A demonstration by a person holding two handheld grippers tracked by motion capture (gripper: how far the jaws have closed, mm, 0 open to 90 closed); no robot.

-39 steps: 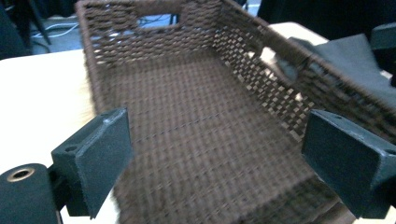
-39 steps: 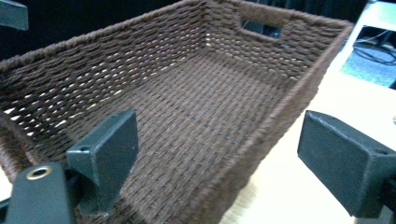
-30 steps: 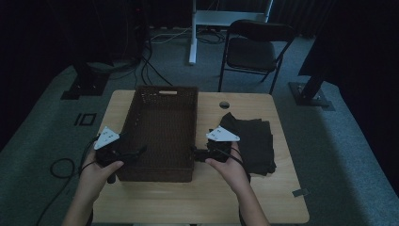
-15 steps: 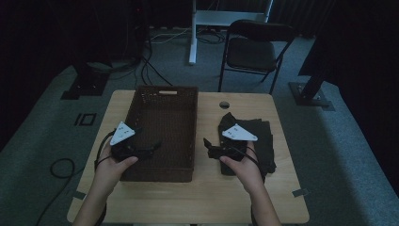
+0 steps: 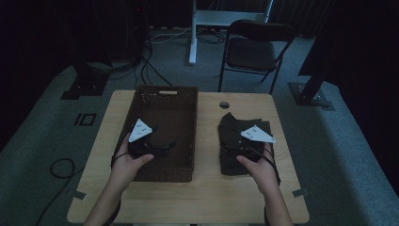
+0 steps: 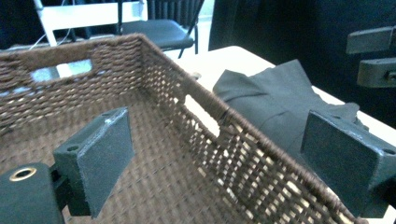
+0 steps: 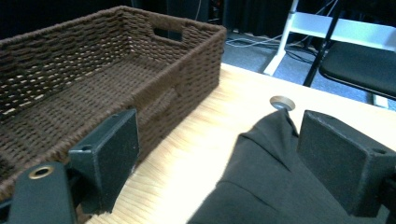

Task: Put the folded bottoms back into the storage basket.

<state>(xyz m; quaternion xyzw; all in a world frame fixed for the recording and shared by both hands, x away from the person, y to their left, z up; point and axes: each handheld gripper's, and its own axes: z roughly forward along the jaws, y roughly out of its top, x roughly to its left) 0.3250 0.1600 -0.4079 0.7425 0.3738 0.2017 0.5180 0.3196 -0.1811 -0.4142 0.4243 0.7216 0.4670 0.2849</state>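
A dark brown woven basket (image 5: 184, 101) stands on the left half of the wooden table (image 5: 207, 193). To its right lies a folded dark cloth (image 5: 230, 125). My left gripper (image 5: 162, 148) hovers over the basket's inside, jaws wide open and holding nothing. In the left gripper view the basket's right wall (image 6: 243, 140) runs past between the pads (image 6: 100, 158), untouched, with the cloth (image 6: 280, 102) beyond it. My right gripper (image 5: 237, 143) hangs above the cloth (image 7: 261, 186), also open, and the basket (image 7: 93, 70) is off to its left.
A round cable hole (image 5: 224, 104) sits in the table behind the cloth. A black folding chair (image 5: 254, 49) and a white desk leg (image 5: 193, 33) stand on the floor beyond the table. Cables (image 5: 61, 167) lie on the carpet at the left.
Both hands have slid to the right. The left gripper went from the basket's left edge to over its inside; the right went from beside the basket to over the cloth.
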